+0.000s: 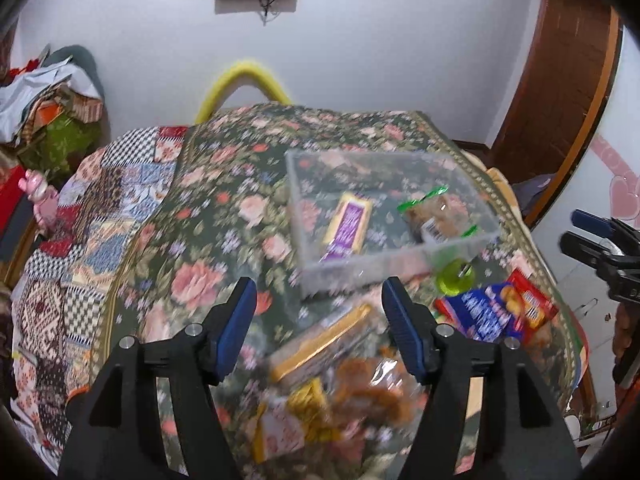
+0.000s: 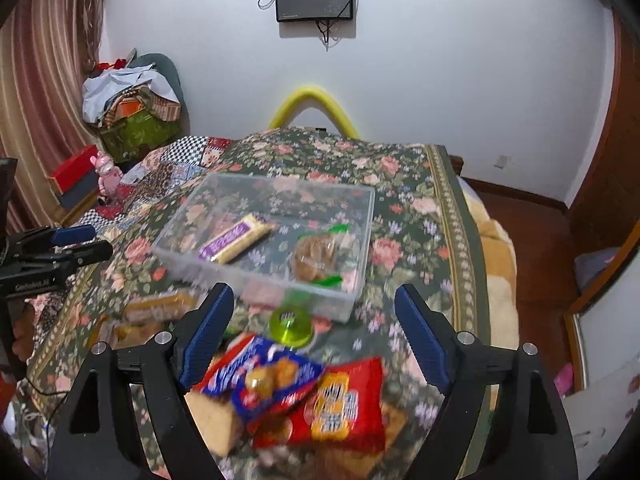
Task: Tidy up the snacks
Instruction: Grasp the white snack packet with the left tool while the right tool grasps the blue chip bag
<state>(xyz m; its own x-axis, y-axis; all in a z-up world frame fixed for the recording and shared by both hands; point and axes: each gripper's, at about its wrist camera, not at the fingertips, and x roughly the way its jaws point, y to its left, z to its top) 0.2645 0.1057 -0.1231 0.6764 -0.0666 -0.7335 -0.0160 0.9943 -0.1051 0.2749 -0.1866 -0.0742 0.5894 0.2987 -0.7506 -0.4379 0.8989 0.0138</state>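
Observation:
A clear plastic bin stands on the floral tablecloth. Inside lie a yellow-and-purple bar and a green-edged cookie pack. My left gripper is open and empty above a yellow-edged pack and a clear bag of brown snacks. My right gripper is open and empty above a blue snack bag and a red snack bag. A green jelly cup sits by the bin's near wall.
The floral cloth covers the table, with its right edge near a beige blanket. A patchwork quilt lies to the left. A yellow foam arch stands behind. The other gripper shows at each view's side.

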